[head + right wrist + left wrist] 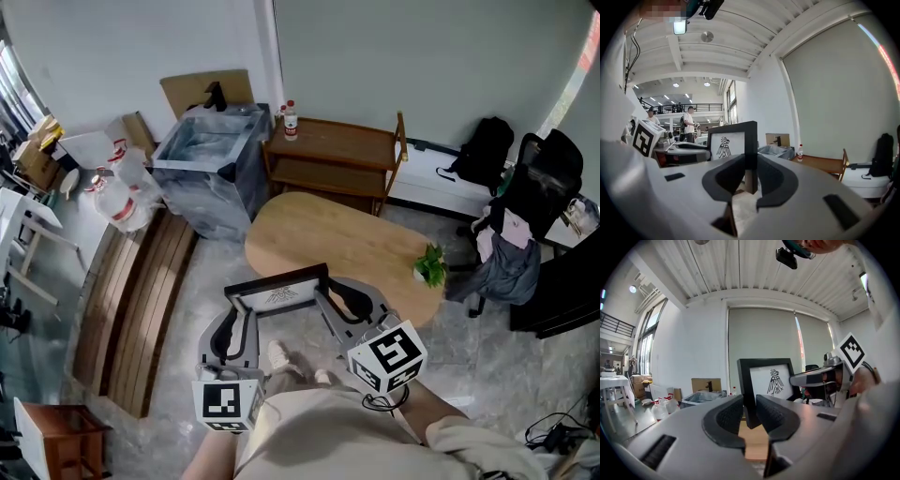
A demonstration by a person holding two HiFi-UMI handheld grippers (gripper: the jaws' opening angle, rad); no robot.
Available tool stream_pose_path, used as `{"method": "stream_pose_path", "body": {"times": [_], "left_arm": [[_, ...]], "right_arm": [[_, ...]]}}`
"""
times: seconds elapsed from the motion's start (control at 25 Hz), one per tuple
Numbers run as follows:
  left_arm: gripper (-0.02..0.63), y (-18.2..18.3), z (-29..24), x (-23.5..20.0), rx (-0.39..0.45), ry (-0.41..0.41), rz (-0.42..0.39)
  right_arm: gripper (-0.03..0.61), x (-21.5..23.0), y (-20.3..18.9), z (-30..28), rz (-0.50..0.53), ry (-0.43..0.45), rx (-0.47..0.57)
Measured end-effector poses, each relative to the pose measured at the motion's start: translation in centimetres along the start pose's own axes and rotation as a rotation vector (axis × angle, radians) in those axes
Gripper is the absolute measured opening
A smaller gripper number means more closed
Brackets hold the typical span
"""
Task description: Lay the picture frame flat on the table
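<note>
A black picture frame (pixel 277 284) with a bird print stands upright in the air, held between both grippers just short of the near edge of the oval wooden table (pixel 328 239). My left gripper (pixel 242 305) is shut on the frame's left edge; in the left gripper view that edge (pixel 747 399) sits between the pads of this gripper (pixel 750 411). My right gripper (pixel 328 298) is shut on the frame's right edge, and the right gripper view shows the edge (pixel 751 150) pinched by the same gripper (pixel 750 174). The print faces me.
A small potted plant (pixel 431 265) stands at the table's right end. Beyond the table is a wooden shelf (pixel 328 155) with a bottle (pixel 291 120), and a plastic-wrapped grey unit (pixel 211 150) to its left. An office chair with clothes (pixel 520 234) is at right, wooden planks (pixel 141 300) at left.
</note>
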State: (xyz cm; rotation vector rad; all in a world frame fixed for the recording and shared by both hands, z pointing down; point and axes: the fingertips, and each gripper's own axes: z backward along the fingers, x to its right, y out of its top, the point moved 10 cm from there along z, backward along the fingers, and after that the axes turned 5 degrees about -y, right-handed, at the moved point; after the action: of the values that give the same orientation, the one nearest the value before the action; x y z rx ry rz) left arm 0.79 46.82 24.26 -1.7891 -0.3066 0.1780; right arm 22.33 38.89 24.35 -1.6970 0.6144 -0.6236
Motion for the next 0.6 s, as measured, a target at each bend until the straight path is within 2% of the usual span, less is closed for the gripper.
{"method": "stream_pose_path", "body": {"times": [0.16,0.36,0.52,0.6], "left_arm": [[0.083,-1.5,-0.8,-0.4,-0.012,0.009,0.022],[0.083,-2.4,-3.1,-3.1,0.026,0.013,0.023],[0.083,-2.7,-5.4,-5.9,-0.003,0.011,0.029],[0.083,-2.5,-6.6,-7.4,-0.043,0.006,0.032]], "right_arm": [[0.061,0.5,-0.7,-1.0,0.017,0.010,-0.007],[0.061,0.7,-1.4,-4.4,0.032,0.000,-0.011],[0.062,1.2,-1.7,-7.8,0.003,-0.001,-0.031],[0.063,1.6,-1.5,-9.8,-0.004,-0.004,-0.042]]}}
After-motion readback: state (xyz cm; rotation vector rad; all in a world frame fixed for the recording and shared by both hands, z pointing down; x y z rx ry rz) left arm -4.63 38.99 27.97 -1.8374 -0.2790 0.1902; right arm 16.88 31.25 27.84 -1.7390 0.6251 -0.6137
